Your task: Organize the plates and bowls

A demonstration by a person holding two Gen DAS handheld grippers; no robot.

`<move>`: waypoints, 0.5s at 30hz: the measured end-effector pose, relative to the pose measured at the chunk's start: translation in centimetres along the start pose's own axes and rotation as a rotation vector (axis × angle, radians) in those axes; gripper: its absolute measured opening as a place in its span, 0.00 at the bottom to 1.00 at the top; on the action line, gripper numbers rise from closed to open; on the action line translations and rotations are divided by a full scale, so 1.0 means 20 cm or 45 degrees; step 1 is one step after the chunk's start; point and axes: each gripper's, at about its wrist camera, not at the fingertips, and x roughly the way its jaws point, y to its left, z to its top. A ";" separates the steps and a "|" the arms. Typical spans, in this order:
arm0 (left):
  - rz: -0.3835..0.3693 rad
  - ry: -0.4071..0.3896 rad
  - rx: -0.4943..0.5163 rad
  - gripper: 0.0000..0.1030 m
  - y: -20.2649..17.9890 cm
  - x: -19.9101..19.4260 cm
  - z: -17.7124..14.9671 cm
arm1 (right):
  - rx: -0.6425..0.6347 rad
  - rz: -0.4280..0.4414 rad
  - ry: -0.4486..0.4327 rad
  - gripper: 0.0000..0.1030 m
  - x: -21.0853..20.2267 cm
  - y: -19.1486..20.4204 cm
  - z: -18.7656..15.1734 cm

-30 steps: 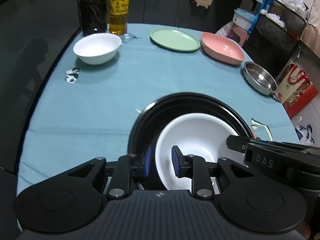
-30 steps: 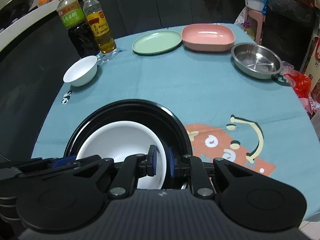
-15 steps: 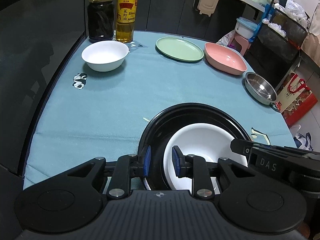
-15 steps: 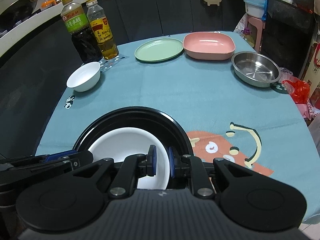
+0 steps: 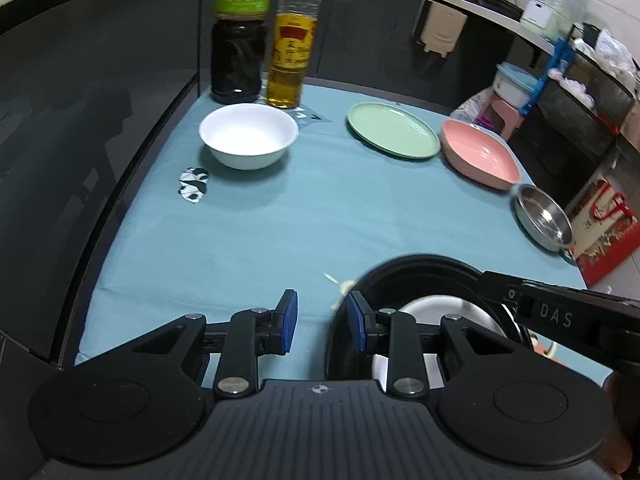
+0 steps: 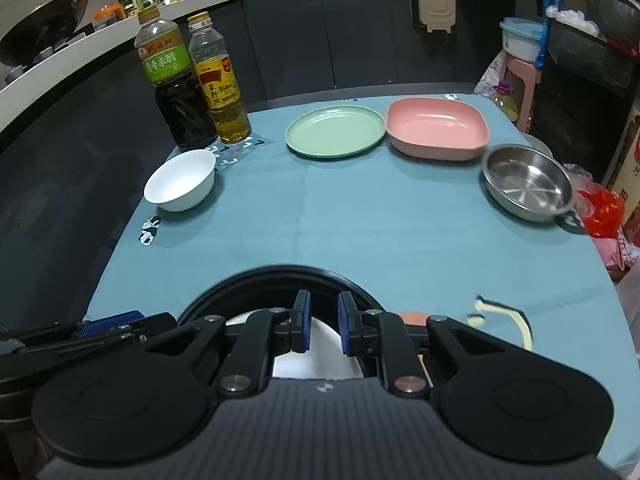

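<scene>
A black plate (image 5: 420, 276) lies on the teal tablecloth near the front edge, with a white bowl (image 5: 424, 310) inside it. My left gripper (image 5: 322, 320) is beside the plate's left rim. Its jaws are opening and only cloth shows between them. My right gripper (image 6: 323, 326) hovers over the near part of the black plate (image 6: 280, 276) and the white bowl (image 6: 320, 360). Its pads stand a narrow gap apart and press on nothing. A second white bowl (image 5: 248, 140), a green plate (image 5: 392, 130), a pink dish (image 5: 480, 156) and a steel dish (image 5: 542, 220) sit farther back.
A dark sauce bottle (image 5: 238, 52) and an oil bottle (image 5: 292, 52) stand at the far left corner behind the second white bowl (image 6: 180, 184). The table drops off on the left and right. Bags and a red box (image 5: 600, 232) lie on the floor to the right.
Both grippers have drawn back and up, so the black plate sits lower in each view. The left gripper has come off the plate's rim, shifted left and widened its jaws.
</scene>
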 end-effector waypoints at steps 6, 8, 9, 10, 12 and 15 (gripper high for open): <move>0.017 -0.003 -0.042 0.27 0.08 0.05 0.07 | -0.014 0.010 0.036 0.24 0.09 0.08 0.07; 0.029 -0.010 -0.068 0.31 0.11 0.07 0.09 | -0.037 0.010 0.041 0.25 0.12 0.11 0.09; 0.033 -0.017 -0.081 0.33 0.13 0.08 0.10 | -0.050 0.009 0.044 0.25 0.14 0.13 0.11; 0.038 -0.024 -0.096 0.34 0.15 0.09 0.12 | -0.060 0.009 0.048 0.25 0.15 0.14 0.12; 0.053 -0.027 -0.131 0.35 0.20 0.13 0.15 | -0.073 0.014 0.058 0.25 0.19 0.16 0.16; 0.085 -0.024 -0.200 0.35 0.28 0.19 0.22 | -0.086 0.029 0.076 0.25 0.24 0.20 0.23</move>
